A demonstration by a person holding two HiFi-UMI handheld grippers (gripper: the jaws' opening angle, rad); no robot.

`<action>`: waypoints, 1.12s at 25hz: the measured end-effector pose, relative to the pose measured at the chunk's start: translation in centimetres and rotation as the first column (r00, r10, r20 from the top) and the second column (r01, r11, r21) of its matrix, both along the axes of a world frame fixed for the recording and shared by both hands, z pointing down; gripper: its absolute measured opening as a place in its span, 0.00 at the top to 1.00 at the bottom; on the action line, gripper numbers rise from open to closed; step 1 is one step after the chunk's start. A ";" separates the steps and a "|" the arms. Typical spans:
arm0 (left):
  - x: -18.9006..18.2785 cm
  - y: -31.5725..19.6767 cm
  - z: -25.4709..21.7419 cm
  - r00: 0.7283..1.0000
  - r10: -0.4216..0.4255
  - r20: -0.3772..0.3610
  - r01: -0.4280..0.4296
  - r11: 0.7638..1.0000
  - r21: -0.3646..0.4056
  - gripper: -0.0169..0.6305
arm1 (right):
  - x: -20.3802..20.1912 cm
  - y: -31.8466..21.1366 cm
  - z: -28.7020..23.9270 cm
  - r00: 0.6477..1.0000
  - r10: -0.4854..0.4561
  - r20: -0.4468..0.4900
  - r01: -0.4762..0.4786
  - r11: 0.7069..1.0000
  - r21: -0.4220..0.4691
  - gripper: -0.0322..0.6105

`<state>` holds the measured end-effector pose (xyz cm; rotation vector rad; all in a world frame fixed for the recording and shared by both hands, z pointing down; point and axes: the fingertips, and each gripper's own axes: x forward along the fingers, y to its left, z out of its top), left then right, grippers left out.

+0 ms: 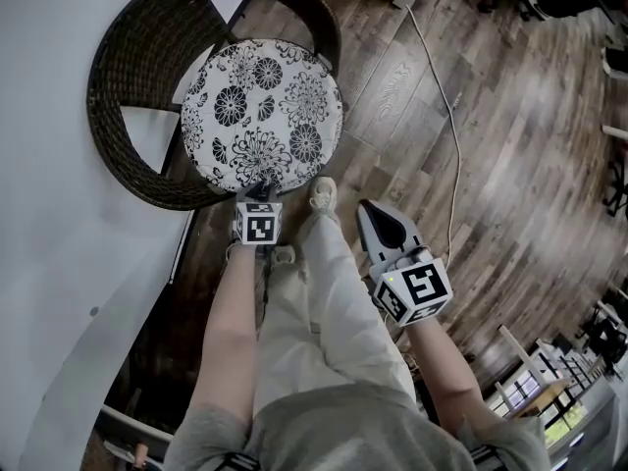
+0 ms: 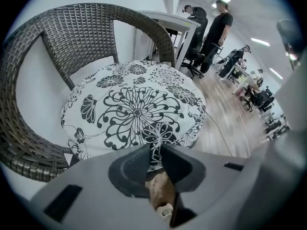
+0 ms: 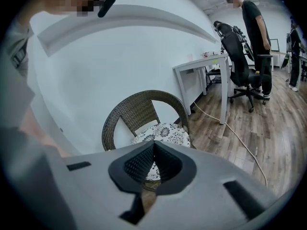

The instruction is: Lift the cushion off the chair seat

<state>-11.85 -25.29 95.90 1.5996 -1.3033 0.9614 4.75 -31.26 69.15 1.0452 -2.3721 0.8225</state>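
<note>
At far left, the wicker chair (image 1: 128,57) carries the round cushion (image 1: 260,116), white with black flower prints, lying flat on the seat. The left gripper (image 1: 263,186), at the chair's front, has its fingers (image 2: 129,164) clenched narrowly on the cushion's front rim. The right gripper (image 1: 378,219), right of the chair over the wood floor (image 1: 510,165), has its fingers pressed together, grasping nothing.

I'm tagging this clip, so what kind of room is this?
Probably an open-plan office: a white desk with an office chair, and people at desks farther back. The wicker chair suggests a lounge corner.
</note>
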 end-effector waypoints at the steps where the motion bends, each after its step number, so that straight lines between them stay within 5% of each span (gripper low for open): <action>1: -0.1 0.0 -0.1 1.000 0.003 0.006 -0.003 1.000 -0.001 0.88 | 0.0 0.0 -0.2 1.000 0.002 0.001 -0.002 1.000 0.003 0.95; 5: -0.1 0.0 -1.2 1.000 -0.003 0.011 0.003 1.000 0.002 0.95 | 0.0 0.1 -1.4 1.000 0.001 0.006 -0.001 1.000 0.017 0.95; 28: -0.2 -0.2 -15.2 0.999 -0.020 -0.044 0.028 0.978 0.207 0.96 | -1.7 2.2 -11.9 0.999 0.026 0.046 -0.034 0.984 0.176 0.95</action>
